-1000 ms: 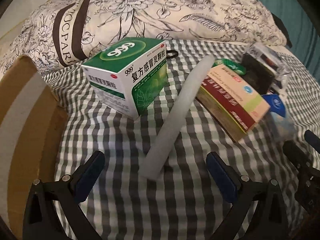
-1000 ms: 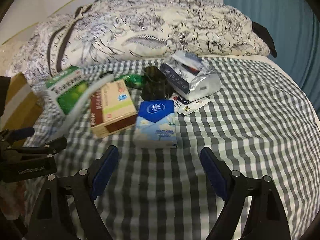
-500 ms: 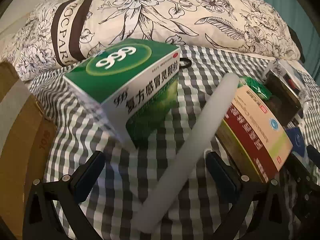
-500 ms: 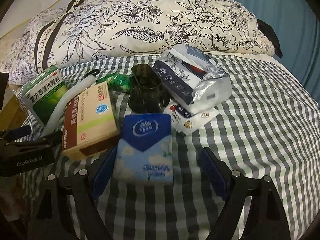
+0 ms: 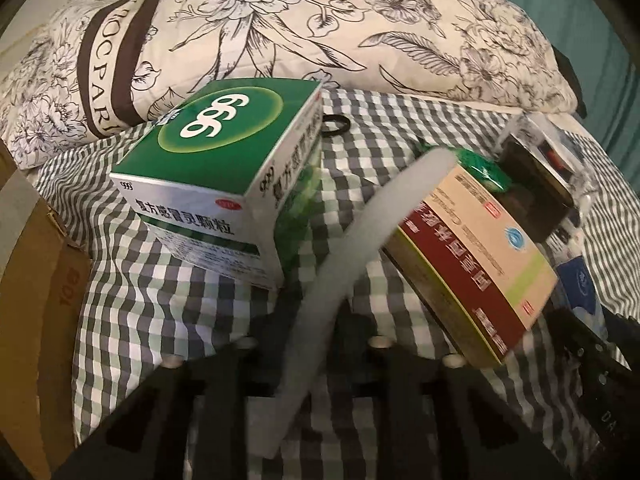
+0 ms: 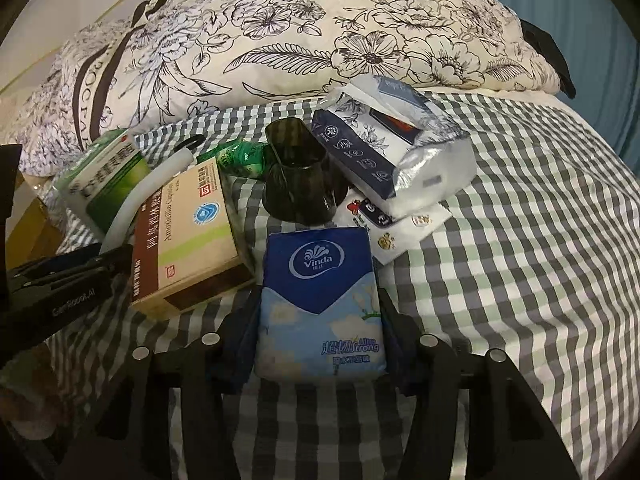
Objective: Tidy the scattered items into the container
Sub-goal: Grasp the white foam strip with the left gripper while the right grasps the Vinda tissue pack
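Observation:
My left gripper is shut on a white foam tube that slants up to the right on the checked bedsheet. A green 999 medicine box lies to its left and a red-and-tan amoxicillin box to its right. My right gripper is shut on a blue Vinda tissue pack. The cardboard box stands at the far left. In the right wrist view the left gripper shows at the left edge.
A dark plastic cup, a wet-wipes pack, a sticker sheet and a green sachet lie behind the tissue pack. A black hair tie lies by the floral pillow. Teal curtain at right.
Both grippers moved forward and closed: the left on the foam tube, the right on the tissue pack. Both were open a second ago.

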A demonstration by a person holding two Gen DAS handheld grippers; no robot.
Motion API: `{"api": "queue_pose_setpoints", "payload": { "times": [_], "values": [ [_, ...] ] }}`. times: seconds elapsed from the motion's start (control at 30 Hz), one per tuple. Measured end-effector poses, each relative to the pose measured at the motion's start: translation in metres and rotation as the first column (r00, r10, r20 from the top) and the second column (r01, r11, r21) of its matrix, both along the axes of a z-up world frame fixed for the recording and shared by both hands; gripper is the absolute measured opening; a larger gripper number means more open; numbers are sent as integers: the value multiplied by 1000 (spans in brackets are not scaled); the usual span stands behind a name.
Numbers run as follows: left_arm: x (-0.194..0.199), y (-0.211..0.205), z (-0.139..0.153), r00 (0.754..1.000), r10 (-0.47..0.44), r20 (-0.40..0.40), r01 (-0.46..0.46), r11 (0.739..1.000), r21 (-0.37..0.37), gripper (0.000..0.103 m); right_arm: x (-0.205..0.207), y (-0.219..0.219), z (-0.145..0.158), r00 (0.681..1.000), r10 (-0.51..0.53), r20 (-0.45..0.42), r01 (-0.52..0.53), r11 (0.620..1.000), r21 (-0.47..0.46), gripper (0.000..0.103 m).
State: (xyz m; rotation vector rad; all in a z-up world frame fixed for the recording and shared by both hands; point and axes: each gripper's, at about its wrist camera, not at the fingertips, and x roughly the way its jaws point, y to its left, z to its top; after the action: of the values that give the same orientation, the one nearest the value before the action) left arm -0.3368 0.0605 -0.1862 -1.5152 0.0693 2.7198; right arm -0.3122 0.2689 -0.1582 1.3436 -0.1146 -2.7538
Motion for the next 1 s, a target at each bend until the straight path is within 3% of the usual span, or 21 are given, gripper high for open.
{"api": "queue_pose_setpoints", "payload": {
  "times": [0.2, 0.4, 1.0],
  "values": [
    [22, -3, 9, 1000, -10, 17, 9, 999, 39, 13, 20, 7, 9, 1000, -4, 2, 4, 999, -45, 52],
    [57, -4, 39, 1000, -12, -2, 12, 1000, 20, 13, 47, 25, 19, 999, -31, 10, 32, 998, -61, 52],
    [155, -35, 109, 997, 30, -65, -26, 998, 65, 13, 137, 38, 89, 993, -68, -96, 58, 994, -97, 52]
  ]
}}
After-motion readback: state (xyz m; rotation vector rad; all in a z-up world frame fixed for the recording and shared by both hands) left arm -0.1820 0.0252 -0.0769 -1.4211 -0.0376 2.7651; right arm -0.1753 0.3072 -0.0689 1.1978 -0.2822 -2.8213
